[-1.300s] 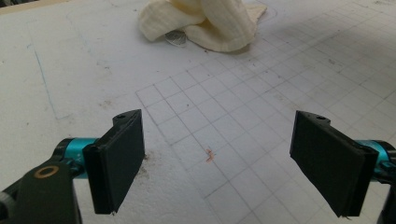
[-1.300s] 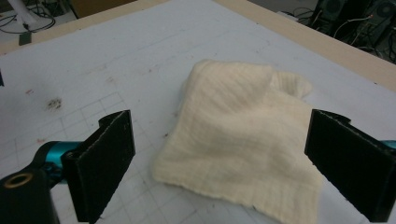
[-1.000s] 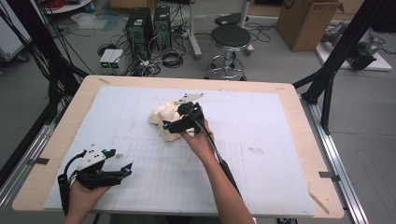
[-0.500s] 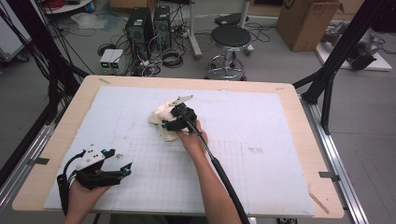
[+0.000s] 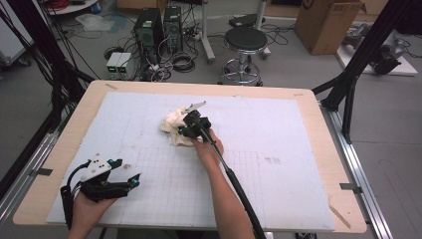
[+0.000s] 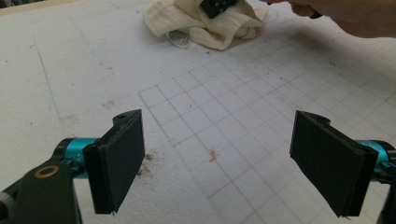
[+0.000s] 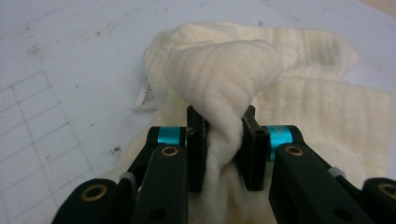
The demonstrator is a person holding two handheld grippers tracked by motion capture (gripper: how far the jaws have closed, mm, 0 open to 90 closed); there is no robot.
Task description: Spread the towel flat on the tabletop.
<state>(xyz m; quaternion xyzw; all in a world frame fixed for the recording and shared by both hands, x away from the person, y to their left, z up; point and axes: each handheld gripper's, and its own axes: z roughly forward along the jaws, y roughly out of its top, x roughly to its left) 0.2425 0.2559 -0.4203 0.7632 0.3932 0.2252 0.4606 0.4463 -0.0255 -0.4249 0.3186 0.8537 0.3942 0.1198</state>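
The cream cloth [image 5: 174, 127] lies bunched on the desk [image 5: 298, 124]. It looks soft, light and floppy. The right gripper [image 7: 223, 140] has just squeezed its fingers onto a raised fold, a good spot. The left gripper [image 6: 219, 163] has its fingers wide apart.

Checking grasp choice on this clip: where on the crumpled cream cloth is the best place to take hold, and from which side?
Grip the raised fold bunched at the top of the cream cloth, coming down from above. It stands up off the white mat, so jaws fit either side of it, while the flat edges offer no purchase. The right tongs have just been closing and already pinch that fold.
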